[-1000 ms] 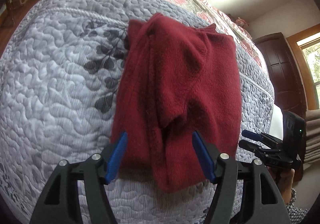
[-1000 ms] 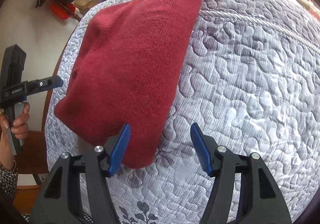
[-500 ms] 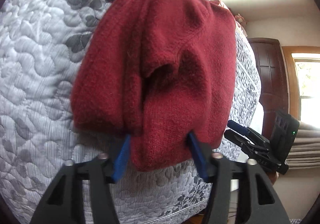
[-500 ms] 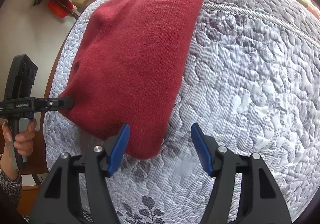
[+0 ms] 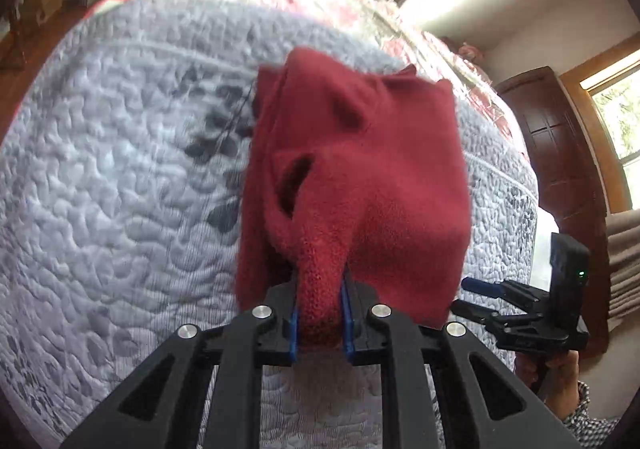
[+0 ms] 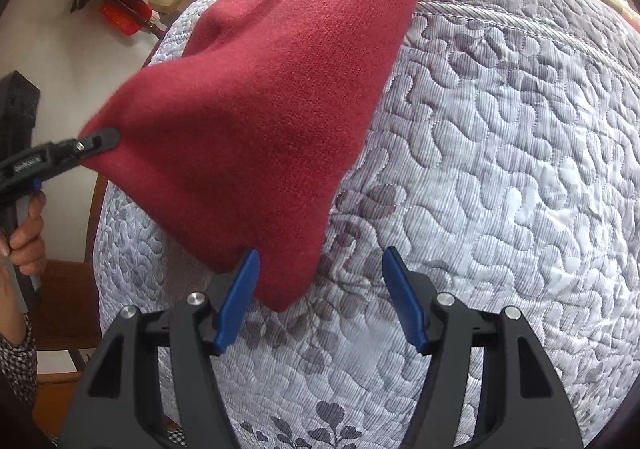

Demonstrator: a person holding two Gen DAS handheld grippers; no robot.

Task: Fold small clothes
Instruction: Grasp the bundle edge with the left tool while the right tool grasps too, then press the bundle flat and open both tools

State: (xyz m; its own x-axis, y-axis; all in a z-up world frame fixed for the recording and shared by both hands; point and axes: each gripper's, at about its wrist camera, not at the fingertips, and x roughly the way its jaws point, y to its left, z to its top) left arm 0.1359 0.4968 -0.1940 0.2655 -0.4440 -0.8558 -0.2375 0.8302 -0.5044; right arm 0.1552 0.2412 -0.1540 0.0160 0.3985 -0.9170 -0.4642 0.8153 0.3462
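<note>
The left gripper (image 5: 319, 315), black with blue pads, is clamped tight on a bunched fold of the dark red knitted garment (image 5: 360, 185), the wool filling the narrow gap between its two pads. From that pinch the garment spreads forward and away from the gripper over the pale grey quilted bedspread with a dark leaf print (image 5: 120, 189); its near edge is lifted off the bedspread, and a dark opening shows in the folds just ahead and to the left of the pads. This view is blurred, so finer detail of the cloth is unclear.

In the right wrist view the same left gripper (image 6: 105, 137) appears far to the left, its tip pinching the garment's (image 6: 256, 129) corner, held by a hand (image 6: 24, 245) with a checked sleeve below it.

The right gripper (image 6: 320, 289) stands wide open with nothing between its blue pads. The garment's lower corner hangs just ahead of it, near its left pad, with the bedspread (image 6: 500, 169) beneath and stretching off to the right. Whether the left pad touches the wool cannot be told.
</note>
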